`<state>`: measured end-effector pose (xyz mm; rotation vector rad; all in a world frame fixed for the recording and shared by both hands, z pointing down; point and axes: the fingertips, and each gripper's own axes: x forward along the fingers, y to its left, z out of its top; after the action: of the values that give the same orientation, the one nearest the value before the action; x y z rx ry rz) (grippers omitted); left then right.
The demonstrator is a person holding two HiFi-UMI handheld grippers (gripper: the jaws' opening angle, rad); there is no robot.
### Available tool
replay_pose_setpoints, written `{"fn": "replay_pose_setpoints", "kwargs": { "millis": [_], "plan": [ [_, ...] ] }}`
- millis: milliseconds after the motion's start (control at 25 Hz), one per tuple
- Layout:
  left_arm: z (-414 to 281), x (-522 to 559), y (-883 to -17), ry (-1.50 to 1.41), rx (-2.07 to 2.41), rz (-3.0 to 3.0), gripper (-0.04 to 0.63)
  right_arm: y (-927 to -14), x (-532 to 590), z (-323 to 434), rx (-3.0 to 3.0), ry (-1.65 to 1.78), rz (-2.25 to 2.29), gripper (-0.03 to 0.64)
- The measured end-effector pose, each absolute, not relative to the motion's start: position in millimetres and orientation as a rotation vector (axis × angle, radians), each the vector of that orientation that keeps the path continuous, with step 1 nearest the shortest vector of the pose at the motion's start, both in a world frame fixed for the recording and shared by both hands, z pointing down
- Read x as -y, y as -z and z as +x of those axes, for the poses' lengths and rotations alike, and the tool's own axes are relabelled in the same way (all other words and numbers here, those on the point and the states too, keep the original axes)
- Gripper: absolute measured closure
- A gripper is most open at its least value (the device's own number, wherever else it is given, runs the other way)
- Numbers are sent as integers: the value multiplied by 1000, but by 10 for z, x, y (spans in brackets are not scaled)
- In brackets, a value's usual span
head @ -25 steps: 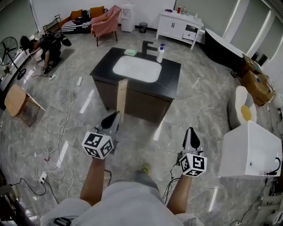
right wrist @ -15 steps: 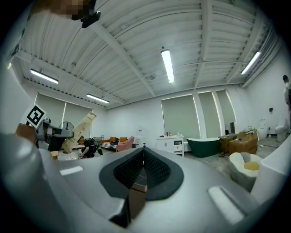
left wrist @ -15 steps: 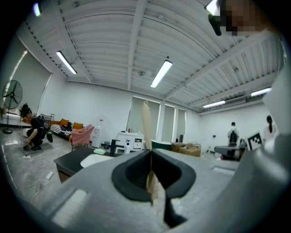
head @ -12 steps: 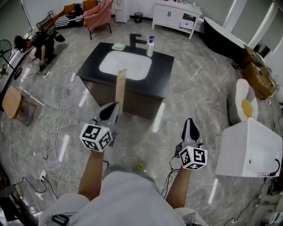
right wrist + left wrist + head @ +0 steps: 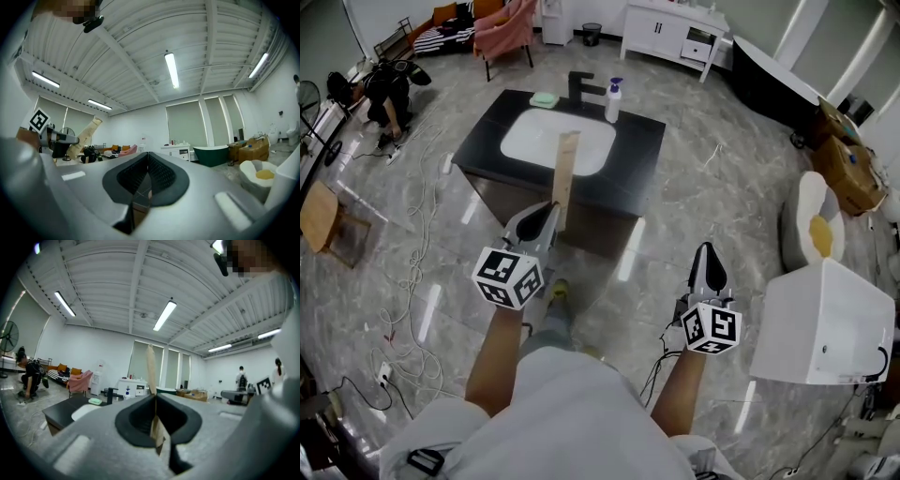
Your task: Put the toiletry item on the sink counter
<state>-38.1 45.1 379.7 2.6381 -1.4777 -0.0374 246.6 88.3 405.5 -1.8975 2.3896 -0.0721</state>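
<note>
The toiletry item (image 5: 565, 178) is a long, thin tan box, standing nearly upright with its lower end pinched in my left gripper (image 5: 546, 214), which is shut on it. In the left gripper view the box (image 5: 151, 371) rises from the closed jaws of the left gripper (image 5: 155, 397). Ahead stands the black sink counter (image 5: 647, 159) with a white basin (image 5: 558, 142), a black faucet (image 5: 581, 89), a pump bottle (image 5: 612, 101) and a green soap (image 5: 545, 98). My right gripper (image 5: 707, 251) is shut and empty, low at the right; its own view shows the closed right gripper (image 5: 148, 154).
A white cabinet-like box (image 5: 825, 323) and a toilet (image 5: 814, 225) stand at the right. Cables (image 5: 412, 281) trail over the marble floor at the left. A person (image 5: 389, 84) crouches at the far left. A white cupboard (image 5: 675, 37) and dark bathtub (image 5: 769, 84) lie beyond.
The sink counter has come closer and shifted left in the head view as I walk toward it. The left gripper still holds the box, now overlapping the counter's front.
</note>
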Motion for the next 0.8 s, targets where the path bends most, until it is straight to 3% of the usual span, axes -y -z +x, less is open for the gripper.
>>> {"fn": "replay_pose_setpoints", "kwargs": {
  "millis": [800],
  "plan": [
    [-281,2543,-4122,5,1235,2638,592,-4101,1732,2379,-2323,117,-2069,614]
  ]
}}
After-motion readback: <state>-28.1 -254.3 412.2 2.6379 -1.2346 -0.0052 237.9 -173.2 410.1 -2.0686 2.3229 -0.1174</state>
